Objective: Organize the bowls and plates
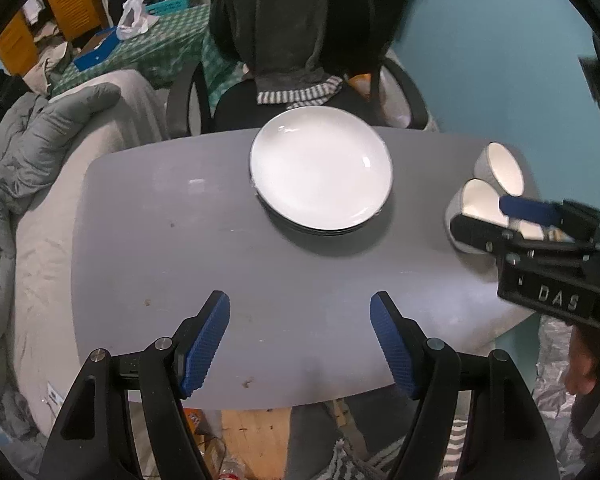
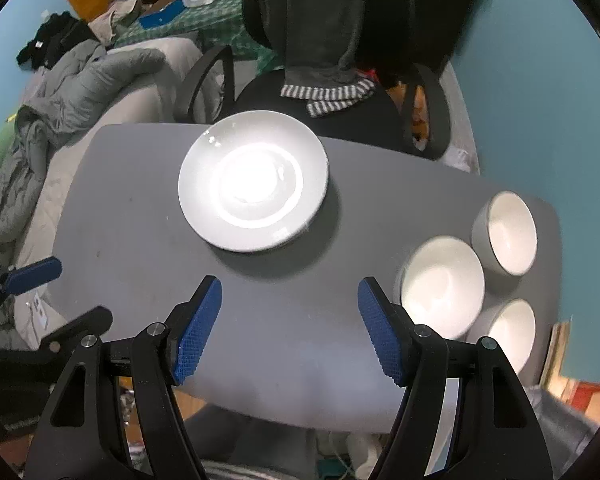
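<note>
Here my left gripper (image 1: 300, 338) hangs above the near part of the grey table (image 1: 180, 240) with its blue pads spread wide and nothing between them, only bare tabletop showing in the gap. My right gripper (image 2: 290, 326) is the same: jaws apart, empty, pointing down at the grey surface near its front edge. Each tool shows up in the other's camera, the right one coming in from the right edge of the left view, in front of the bowls, and the left one at the lower left edge of the right view; neither touches any dish. Beyond my fingers, toward the far side of the table, sits the stack of white plates (image 1: 321, 168), the top one shallow and glossy with several rims visible beneath it in the left view. Well apart from the stack, at the right end of the table, stand three white bowls with grey outsides, upright and close together: the middle bowl (image 2: 442, 286) nearest the plates, the far bowl (image 2: 508, 232) just behind it, and the near bowl (image 2: 514, 332) by the table's front corner. Past the table is a dark office chair (image 2: 332, 20) with grey clothing and a striped scarf (image 2: 328, 94) draped over it, a bed with a grey jacket (image 1: 48, 128) to the left, and a teal wall (image 1: 500, 60) to the right.
</note>
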The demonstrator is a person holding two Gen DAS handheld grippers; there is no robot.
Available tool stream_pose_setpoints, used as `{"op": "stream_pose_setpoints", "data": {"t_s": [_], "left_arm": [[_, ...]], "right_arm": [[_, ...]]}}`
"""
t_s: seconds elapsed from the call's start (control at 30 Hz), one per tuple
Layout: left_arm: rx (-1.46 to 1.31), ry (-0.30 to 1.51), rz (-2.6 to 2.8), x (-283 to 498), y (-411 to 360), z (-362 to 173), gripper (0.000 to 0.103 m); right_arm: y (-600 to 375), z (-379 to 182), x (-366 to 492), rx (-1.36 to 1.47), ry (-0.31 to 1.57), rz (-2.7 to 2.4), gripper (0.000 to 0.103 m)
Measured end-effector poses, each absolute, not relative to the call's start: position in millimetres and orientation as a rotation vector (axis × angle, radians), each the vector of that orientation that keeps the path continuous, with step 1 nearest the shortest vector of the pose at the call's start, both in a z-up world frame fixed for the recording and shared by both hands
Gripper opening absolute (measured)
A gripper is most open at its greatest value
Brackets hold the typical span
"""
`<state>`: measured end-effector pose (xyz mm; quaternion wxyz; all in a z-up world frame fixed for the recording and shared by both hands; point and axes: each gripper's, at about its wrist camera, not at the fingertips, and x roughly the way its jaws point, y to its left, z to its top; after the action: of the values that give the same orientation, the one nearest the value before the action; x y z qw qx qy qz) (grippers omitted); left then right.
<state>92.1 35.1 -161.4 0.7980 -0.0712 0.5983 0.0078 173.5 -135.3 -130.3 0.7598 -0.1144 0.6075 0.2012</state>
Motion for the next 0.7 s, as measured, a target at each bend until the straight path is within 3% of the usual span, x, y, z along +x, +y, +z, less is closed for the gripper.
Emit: {"op": "stream_pose_setpoints", "data": {"t_s": [0.53, 0.7], "left_arm": [[-0.093, 1.134, -0.074, 91.4, -11.5, -139.8, 0.075], [-0.067, 1.179, -0.100, 106.8, -35.0, -147.9, 0.075]], "right_arm": [[-246.8, -115.5, 161.5, -0.032, 1.332, 0.305, 0.070], [-278.8, -113.8, 169.4, -0.024, 1.320, 0.267, 0.070]]}}
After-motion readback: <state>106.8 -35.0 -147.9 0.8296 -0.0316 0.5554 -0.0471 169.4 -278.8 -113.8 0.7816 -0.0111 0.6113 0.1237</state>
